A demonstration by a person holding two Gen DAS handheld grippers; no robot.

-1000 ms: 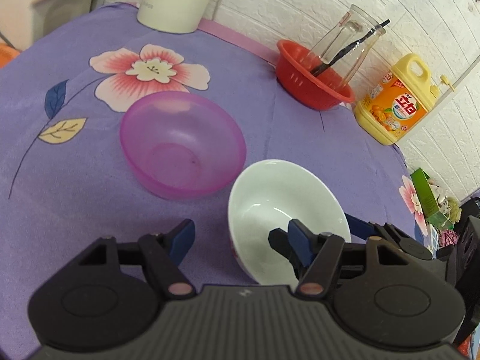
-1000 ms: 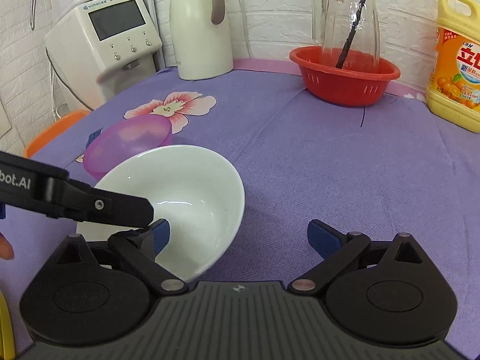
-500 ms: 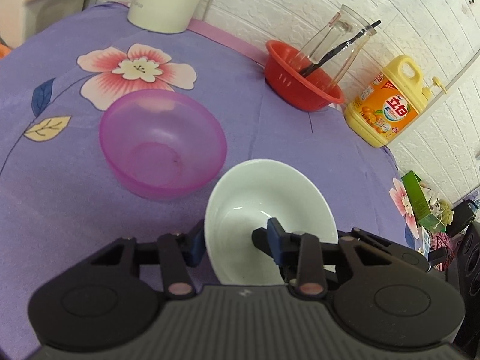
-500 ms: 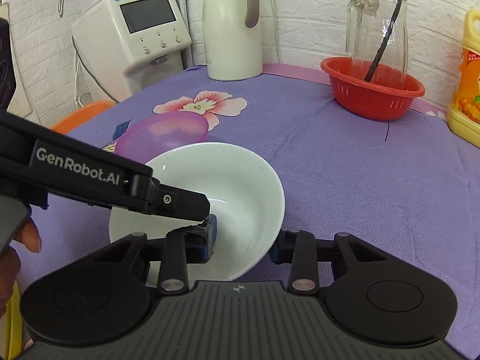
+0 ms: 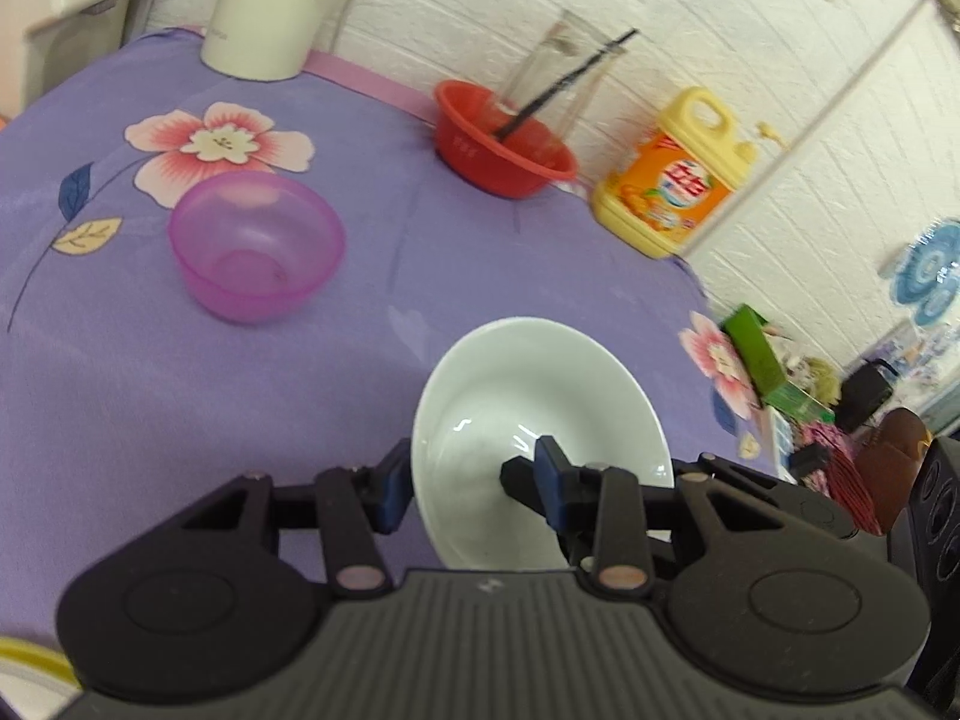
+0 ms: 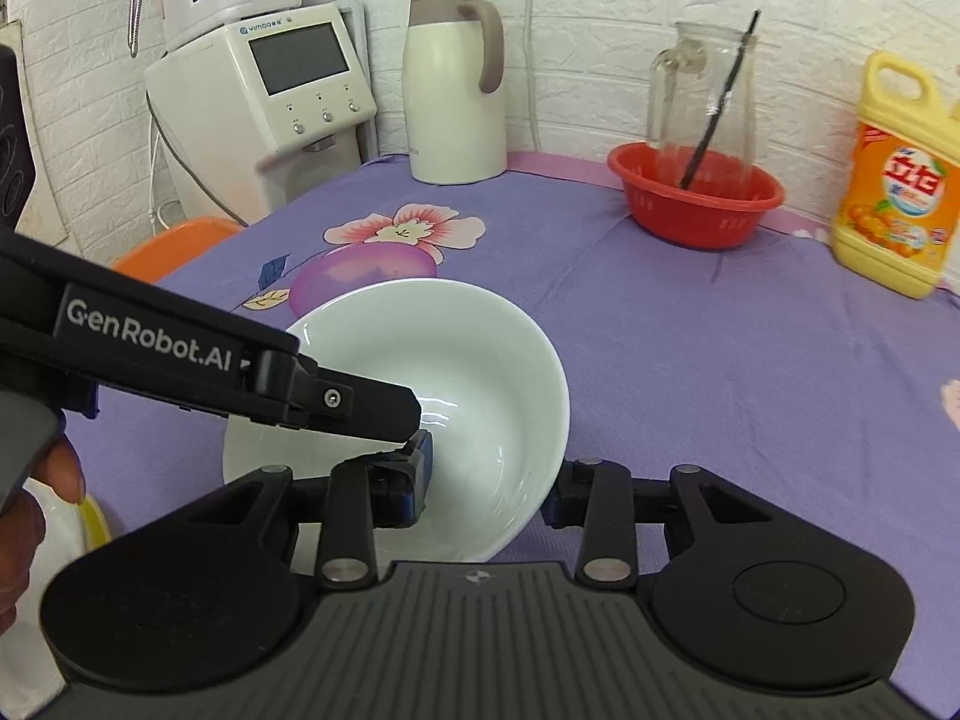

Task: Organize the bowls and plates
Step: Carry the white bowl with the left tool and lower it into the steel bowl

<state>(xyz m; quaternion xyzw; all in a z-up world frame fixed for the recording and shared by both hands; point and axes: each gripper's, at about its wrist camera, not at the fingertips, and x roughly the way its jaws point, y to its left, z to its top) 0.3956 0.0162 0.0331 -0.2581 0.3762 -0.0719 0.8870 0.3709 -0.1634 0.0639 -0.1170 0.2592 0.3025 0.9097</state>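
White bowl [image 5: 540, 414] sits clamped by its rim in the left tool [image 5: 474, 480], left wrist view. One blue pad is outside the left wall, the other inside the bowl, both pressing on the wall. The bowl is tilted, its mouth facing the camera, above the purple flowered cloth on the desk [image 5: 180, 420]; contact with the cloth can't be told. A pink translucent bowl [image 5: 257, 246] stands upright on the cloth, well apart to the upper left. Farther back: a red basket [image 5: 501, 150] with a glass jug [image 5: 558, 72] and a dark stick in it, a yellow detergent bottle [image 5: 672, 180] beside it, and a white thermos [image 5: 270, 6] near the wall. The picture is slightly blurred.

Right wrist view: the right tool [image 6: 486, 480] is closed on the same white bowl [image 6: 420, 372], one pad inside, one outside the right wall. The left tool [image 6: 420, 456] reaches in from the left, its tip on the bowl's near-left rim, so both tools hold one bowl. The pink translucent bowl [image 6: 360, 276] is just behind the white one, partly hidden. A hand [image 6: 24, 516] shows at the left edge. The red basket [image 6: 696, 198], glass jug [image 6: 702, 96], yellow detergent bottle [image 6: 894, 180], white thermos [image 6: 453, 84] and a white appliance with a screen [image 6: 276, 96] line the back of the desk [image 6: 720, 360].
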